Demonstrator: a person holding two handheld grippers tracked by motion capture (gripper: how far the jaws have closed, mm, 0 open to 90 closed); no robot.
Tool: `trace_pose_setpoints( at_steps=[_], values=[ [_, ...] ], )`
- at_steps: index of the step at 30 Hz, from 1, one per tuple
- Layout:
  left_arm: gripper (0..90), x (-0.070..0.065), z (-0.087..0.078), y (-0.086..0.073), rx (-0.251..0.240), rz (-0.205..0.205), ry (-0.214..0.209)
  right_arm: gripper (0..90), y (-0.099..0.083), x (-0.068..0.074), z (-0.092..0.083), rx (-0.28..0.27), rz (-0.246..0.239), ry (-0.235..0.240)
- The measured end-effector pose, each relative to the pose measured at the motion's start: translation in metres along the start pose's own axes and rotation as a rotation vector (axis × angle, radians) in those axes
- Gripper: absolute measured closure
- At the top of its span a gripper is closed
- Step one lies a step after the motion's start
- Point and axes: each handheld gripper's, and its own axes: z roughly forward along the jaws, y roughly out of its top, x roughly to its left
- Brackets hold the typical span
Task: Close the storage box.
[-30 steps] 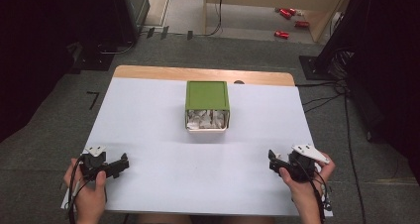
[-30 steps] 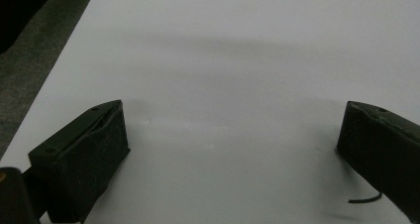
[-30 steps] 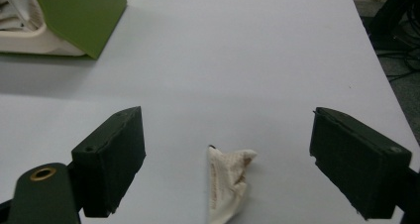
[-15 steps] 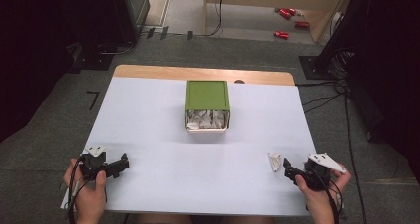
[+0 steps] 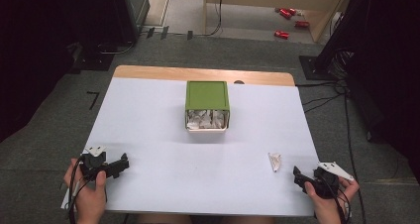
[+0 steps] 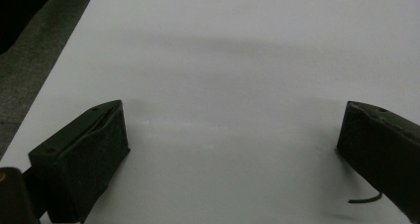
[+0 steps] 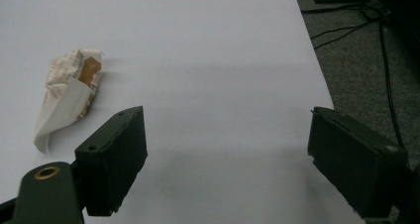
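Since the little crumpled wrapper [image 5: 274, 161] is the thing nearest a claw, I'd call it the piece being worked on. It lies flat on the white table [image 5: 158, 115] near the right edge, toward the front right corner, touching nothing. In the right gripper view it looks like a twist of white paper [image 7: 64, 92] with a brownish bit showing at one end, so probably light and easy to crush or flick away.

The right gripper [image 5: 303, 177] sits just beside it, close to the front right corner, pointing roughly toward the wrapper. Its jaws stand wide apart with nothing between them, and the wrapper is off to one side of the gap instead of inside it. My guess is it would need to swing over a bit before closing.

The left gripper [image 5: 119, 163] rests near the front left corner, well apart from all that, jaws also spread and empty over bare table. Looks parked to me, just staying out of the way.

Further back, around the middle of the table, a green box [image 5: 207, 104] has its open side facing the person, with more white crumpled stuff inside. Seems like where the wrappers belong.
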Motion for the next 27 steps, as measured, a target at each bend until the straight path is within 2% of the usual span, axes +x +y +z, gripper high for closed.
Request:
trace_pose_setpoints(
  at_steps=[2, 3, 5, 14, 27],
  values=[
    [0.0, 0.000, 0.000, 0.000, 0.000, 0.000, 0.000, 15.6, -0.004, -0.001, 0.003, 0.008, -0.006, -0.007],
    [0.0, 0.000, 0.000, 0.000, 0.000, 0.000, 0.000, 14.5, -0.008, 0.000, 0.006, -0.002, -0.029, -0.017],
    [0.0, 0.000, 0.000, 0.000, 0.000, 0.000, 0.000, 14.6, -0.009, 0.001, 0.006, -0.009, -0.040, -0.021],
    [0.0, 0.000, 0.000, 0.000, 0.000, -0.001, -0.001, 14.2, -0.013, 0.002, 0.006, -0.030, -0.046, -0.029],
    [0.0, 0.000, 0.000, 0.000, 0.000, -0.001, -0.002, 14.4, -0.012, 0.002, 0.006, -0.024, -0.047, -0.027]
  ],
)
